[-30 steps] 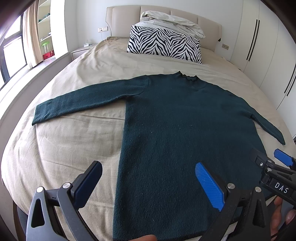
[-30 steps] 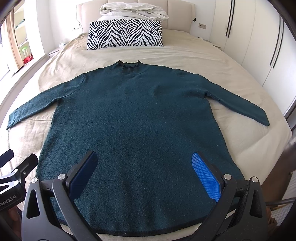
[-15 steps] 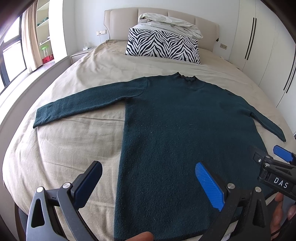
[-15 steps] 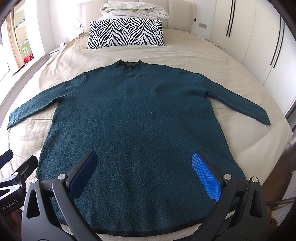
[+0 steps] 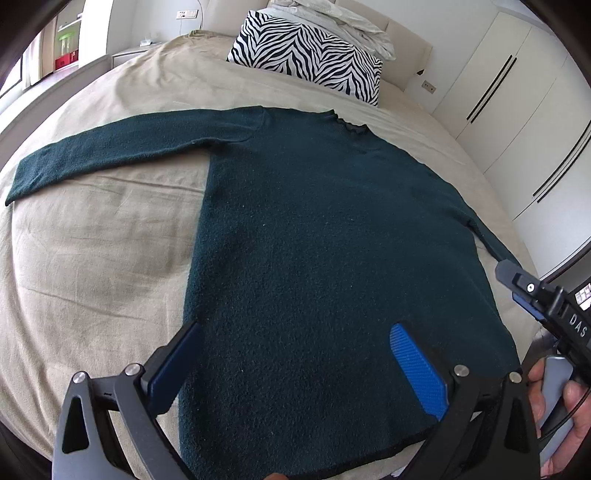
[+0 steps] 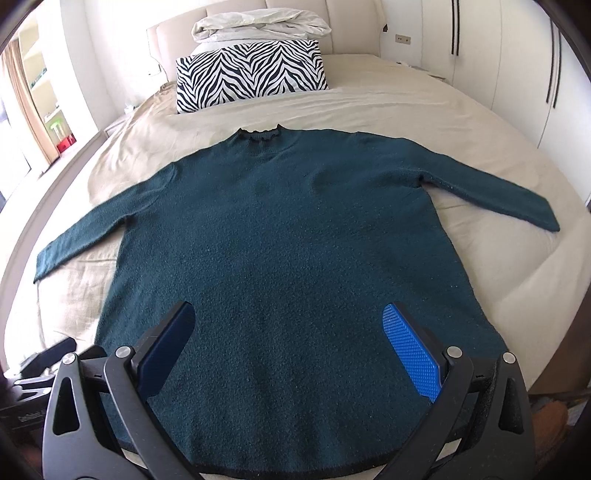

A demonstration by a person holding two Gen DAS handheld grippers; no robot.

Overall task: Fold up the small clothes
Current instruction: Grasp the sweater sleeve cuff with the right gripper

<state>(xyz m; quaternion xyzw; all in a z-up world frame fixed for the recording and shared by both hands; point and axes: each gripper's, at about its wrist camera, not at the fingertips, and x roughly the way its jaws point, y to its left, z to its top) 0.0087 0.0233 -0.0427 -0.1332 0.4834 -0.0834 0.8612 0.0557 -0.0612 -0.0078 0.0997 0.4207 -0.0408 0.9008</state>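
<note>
Both cameras dipped closer since earlier; sweater [image 6: 288,251] flat on bed [image 6: 498,266], collar at 12 o'clock. Left gripper [image 5: 295,373] and right gripper [image 6: 291,354] both spread wide, empty.

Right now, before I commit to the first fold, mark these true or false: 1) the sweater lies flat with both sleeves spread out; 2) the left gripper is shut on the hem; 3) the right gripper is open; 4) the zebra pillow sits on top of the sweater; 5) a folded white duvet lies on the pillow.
1) The sweater lies flat on the bed, both sleeves spread out: true.
2) The left gripper is shut on the hem: false; its jaws stand wide open, holding nothing.
3) The right gripper is open: true.
4) The zebra pillow sits on the sweater: false; it lies beyond the collar, apart.
5) A white duvet lies on the pillow: true.
</note>
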